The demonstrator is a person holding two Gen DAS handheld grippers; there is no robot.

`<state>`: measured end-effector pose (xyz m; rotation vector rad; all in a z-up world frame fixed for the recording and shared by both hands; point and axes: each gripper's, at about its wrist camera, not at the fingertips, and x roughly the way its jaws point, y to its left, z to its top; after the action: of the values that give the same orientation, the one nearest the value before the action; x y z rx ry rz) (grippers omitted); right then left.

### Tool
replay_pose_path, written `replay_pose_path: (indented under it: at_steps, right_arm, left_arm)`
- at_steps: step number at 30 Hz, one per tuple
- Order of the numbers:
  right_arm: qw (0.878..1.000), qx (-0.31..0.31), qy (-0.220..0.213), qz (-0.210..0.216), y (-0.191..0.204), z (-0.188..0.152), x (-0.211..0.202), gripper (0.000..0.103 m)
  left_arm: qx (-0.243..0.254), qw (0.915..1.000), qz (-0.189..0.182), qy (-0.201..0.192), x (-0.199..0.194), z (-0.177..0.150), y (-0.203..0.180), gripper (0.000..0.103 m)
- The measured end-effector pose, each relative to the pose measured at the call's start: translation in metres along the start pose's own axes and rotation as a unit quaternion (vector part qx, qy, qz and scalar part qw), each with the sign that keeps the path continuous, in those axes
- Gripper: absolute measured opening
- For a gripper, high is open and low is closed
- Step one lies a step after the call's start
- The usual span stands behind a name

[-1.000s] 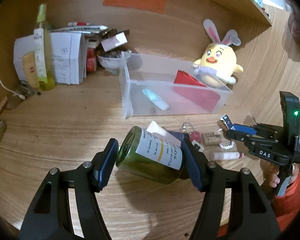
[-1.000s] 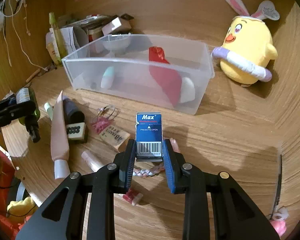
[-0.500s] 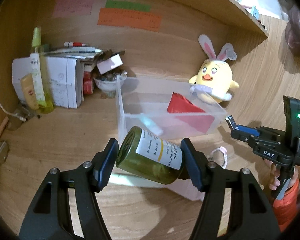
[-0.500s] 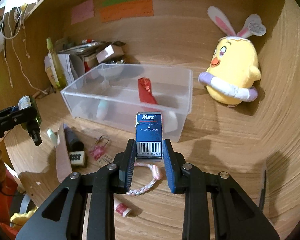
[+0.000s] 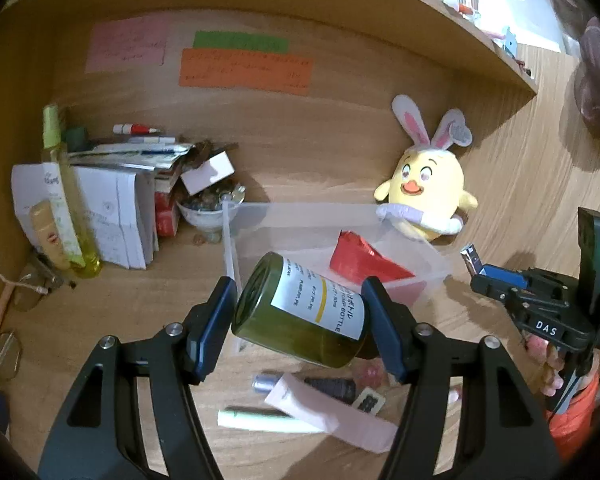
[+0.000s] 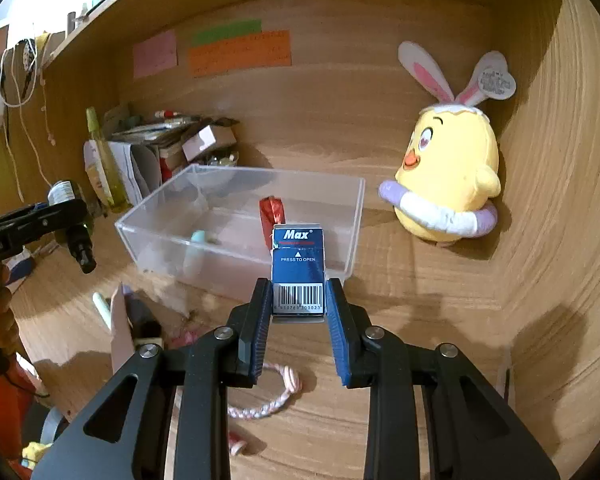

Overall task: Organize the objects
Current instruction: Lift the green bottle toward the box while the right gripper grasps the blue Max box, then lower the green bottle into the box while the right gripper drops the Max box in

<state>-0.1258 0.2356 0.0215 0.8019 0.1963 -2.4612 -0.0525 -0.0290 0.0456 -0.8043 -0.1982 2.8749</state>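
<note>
My left gripper (image 5: pixel 300 304) is shut on a dark green pump bottle (image 5: pixel 300 312) with a white label, held tilted in the air in front of the clear plastic bin (image 5: pixel 230 256). My right gripper (image 6: pixel 298 300) is shut on a blue Max staple box (image 6: pixel 298 268), held above the desk just before the bin (image 6: pixel 356 216). The bin holds a red foil packet (image 6: pixel 271 216) and a pale blue tube (image 6: pixel 198 238). Each gripper shows in the other's view: the right gripper (image 5: pixel 496 280) at the right edge, the left gripper (image 6: pixel 66 216) at the left edge.
A yellow bunny-eared chick plush (image 6: pixel 448 180) sits right of the bin. Papers, a tall yellow bottle (image 5: pixel 66 200) and a small bowl (image 5: pixel 204 210) crowd the back left. A pink tube (image 5: pixel 328 416), a pale green pen (image 5: pixel 260 420) and a pink braided bracelet (image 6: pixel 268 400) lie on the desk.
Both grippers have risen from the desk with their loads and drawn back; the loose items on the desk now lie lower in view. Both grips are unchanged.
</note>
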Motion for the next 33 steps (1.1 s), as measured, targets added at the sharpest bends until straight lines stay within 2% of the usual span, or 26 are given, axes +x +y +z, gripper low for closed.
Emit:
replay_pose_path:
  at_steps: [8,13,20,28,30,33]
  right_arm:
    - [1.0,-0.006,-0.019,0.008,0.004,0.02,0.008,0.025]
    - [1.0,0.0,-0.02,0.017,0.007,0.031,0.023,0.025]
    - [0.999,0.008,-0.003,0.036,0.012,0.039,0.049,0.025]
    - [0.998,0.004,0.022,0.055,0.034,0.041,0.077,0.025]
    - [0.999,-0.004,0.026,0.045,0.039,0.041,0.082,0.025]
    - [0.998,-0.009,0.034,0.043,0.045,0.042,0.089,0.025]
  left_arm:
    - [-0.003,0.9999,0.0,-0.011,0.014,0.021,-0.001,0.064]
    - [-0.013,0.9999,0.004,-0.005,0.032,0.027,0.002,0.064]
    - [-0.026,0.9993,0.004,0.026,0.066,0.028,0.01,0.064]
    - [-0.035,0.9985,0.007,0.042,0.088,0.021,0.015,0.064]
    - [-0.038,0.998,0.014,0.048,0.093,0.021,0.017,0.054]
    - [-0.051,0.9969,0.012,0.059,0.098,0.018,0.023,0.053]
